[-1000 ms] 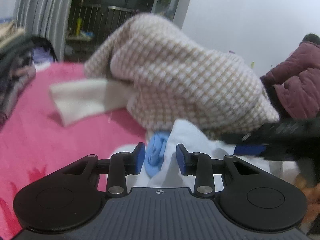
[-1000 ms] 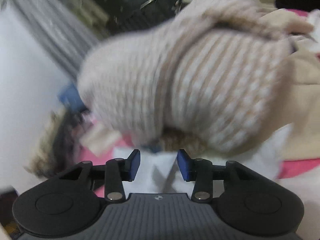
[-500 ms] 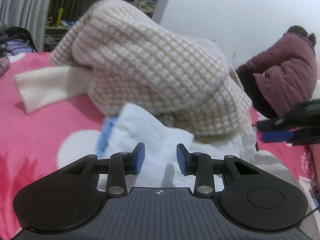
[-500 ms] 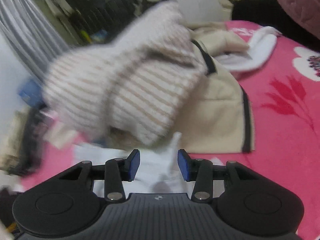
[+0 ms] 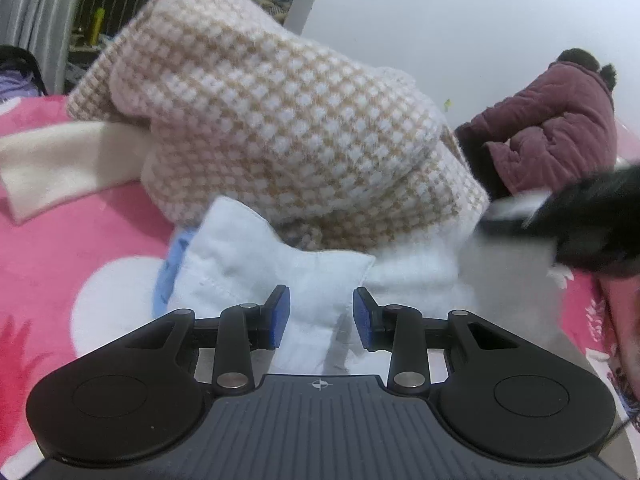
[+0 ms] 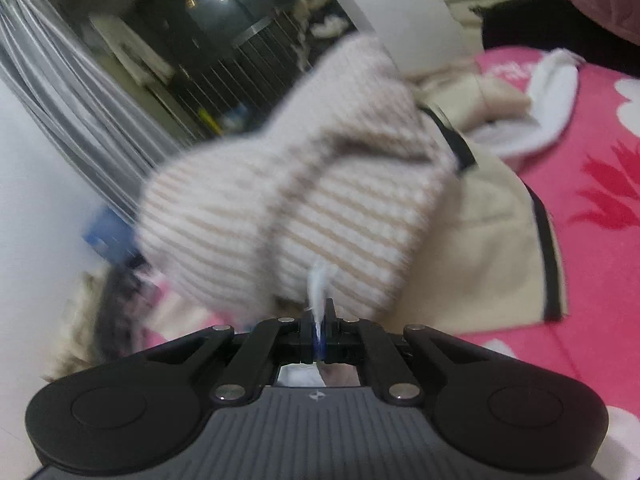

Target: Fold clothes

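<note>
A white garment point(image 5: 276, 264) with a light blue lining lies on the pink bed, partly under a beige-and-white knit sweater point(image 5: 280, 128). My left gripper point(image 5: 321, 317) is open, its blue pads on either side of a fold of the white cloth without pinching it. In the right wrist view, my right gripper point(image 6: 319, 326) is shut on a thin edge of the white garment point(image 6: 318, 284), which sticks up between the pads. The knit sweater point(image 6: 288, 216) bulges just beyond it, blurred. The right gripper shows as a dark blur point(image 5: 592, 220) at the right of the left wrist view.
A pink flowered blanket point(image 5: 60, 248) covers the bed. A cream cloth point(image 5: 52, 156) lies at far left, a cream jacket with dark trim point(image 6: 500, 248) beside the sweater. A person in a maroon padded coat point(image 5: 560, 128) sits at the far right. Curtains and a dark window stand behind.
My right gripper has closed on the white garment's edge; it was open half a second ago. My left gripper has come closer to the white cloth and stays open.
</note>
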Demonstrator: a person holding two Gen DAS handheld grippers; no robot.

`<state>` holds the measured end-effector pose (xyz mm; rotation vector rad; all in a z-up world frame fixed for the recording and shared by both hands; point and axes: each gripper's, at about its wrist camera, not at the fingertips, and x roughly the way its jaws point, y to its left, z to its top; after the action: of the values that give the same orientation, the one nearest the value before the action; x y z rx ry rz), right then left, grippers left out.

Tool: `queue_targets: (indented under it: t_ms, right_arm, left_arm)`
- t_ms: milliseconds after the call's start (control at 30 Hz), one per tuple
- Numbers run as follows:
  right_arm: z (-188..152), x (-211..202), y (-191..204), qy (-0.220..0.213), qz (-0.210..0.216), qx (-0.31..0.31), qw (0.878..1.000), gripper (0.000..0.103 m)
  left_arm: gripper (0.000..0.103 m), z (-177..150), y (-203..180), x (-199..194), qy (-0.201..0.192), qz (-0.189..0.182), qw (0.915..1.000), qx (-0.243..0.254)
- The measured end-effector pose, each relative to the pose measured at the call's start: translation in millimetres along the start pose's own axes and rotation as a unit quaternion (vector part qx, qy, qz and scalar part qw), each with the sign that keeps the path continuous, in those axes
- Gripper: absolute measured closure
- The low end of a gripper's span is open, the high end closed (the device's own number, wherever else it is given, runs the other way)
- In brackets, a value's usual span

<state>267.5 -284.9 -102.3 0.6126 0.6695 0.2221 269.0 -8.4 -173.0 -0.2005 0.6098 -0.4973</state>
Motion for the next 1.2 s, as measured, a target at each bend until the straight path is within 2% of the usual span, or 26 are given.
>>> queue_targets:
  t_ms: [100, 300, 367, 433, 500, 733, 933, 1100, 1200]
  right_arm:
    - [9, -7, 3, -0.021, 0.031, 0.009, 0.999, 0.101]
    - [10, 7, -9, -0.008, -0.001, 0.032, 0.999, 0.101]
    - [6, 7, -13, -0.005, 0.013, 0.045, 0.999, 0.101]
    - [4, 8, -15, -0.002, 0.031, 0.054, 0.998, 0.101]
    - [1, 11, -11, 0.005, 0.052, 0.058, 0.997, 0.101]
    - [-12, 56, 10, 0.059, 0.07, 0.054, 0.994, 0.101]
    - [-28, 109, 29, 0.117, 0.075, 0.045, 0.989, 0.101]
    - [-39, 153, 39, 0.154, 0.043, -0.002, 0.987, 0.102]
    - [-36, 161, 35, 0.175, 0.054, 0.025, 0.983, 0.098]
  left_arm:
    - [0.069, -2, 0, 5, 0.005, -0.007, 1.0, 0.003]
    - [0.069, 3, 2, 0, -0.006, -0.042, 0.999, -0.012]
    - [0.069, 3, -1, 6, 0.009, -0.053, 0.9986, 0.0]
    - [0.069, 0, -4, 17, 0.026, -0.041, 0.9987, 0.015]
    - [0.069, -4, -2, 26, 0.028, -0.036, 0.9989, 0.008]
    - [0.069, 4, 20, 4, 0.024, -0.046, 0.9948, -0.088]
    - [0.069, 2, 49, -24, 0.035, -0.066, 0.9835, -0.165]
    - [0.069, 5, 66, -18, 0.061, -0.089, 0.9729, -0.204]
    - [0.068, 2, 67, -12, 0.082, -0.102, 0.967, -0.219]
